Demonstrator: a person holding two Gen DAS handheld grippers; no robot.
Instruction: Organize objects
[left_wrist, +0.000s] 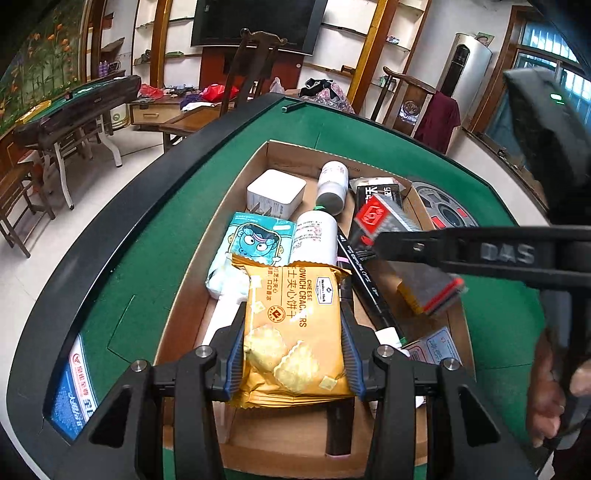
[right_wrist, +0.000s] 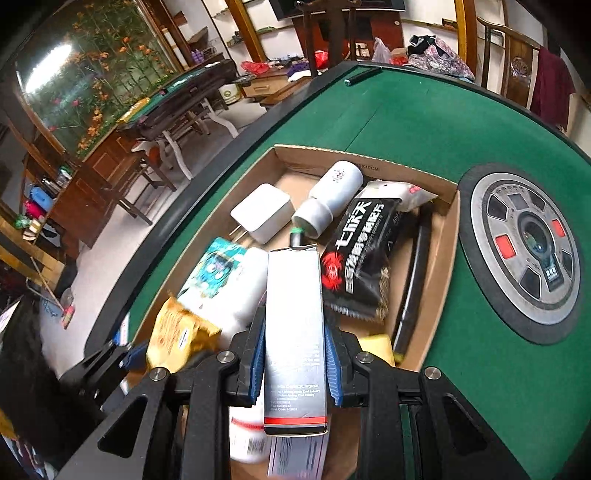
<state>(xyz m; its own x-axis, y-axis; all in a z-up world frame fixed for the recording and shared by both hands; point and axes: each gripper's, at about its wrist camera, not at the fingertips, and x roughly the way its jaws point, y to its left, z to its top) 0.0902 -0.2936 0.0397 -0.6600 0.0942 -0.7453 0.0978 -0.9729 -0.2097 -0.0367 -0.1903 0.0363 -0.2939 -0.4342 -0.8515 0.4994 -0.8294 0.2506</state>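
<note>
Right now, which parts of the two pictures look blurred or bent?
Right wrist view: the cracker packet at lower left is smeared by motion, and the green table edge bows strongly. Left wrist view: mostly sharp, cracker packet print readable, same fisheye bending.

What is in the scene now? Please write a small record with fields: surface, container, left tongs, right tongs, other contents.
surface: green felt table
container: open brown cardboard box, standing on the table
left tongs: shut on an orange cheese cracker packet, above the box
right tongs: shut on a slim silver carton with a red stripe, above the box
other contents: white square plug adapter, white cylindrical bottle, black snack bag
</note>
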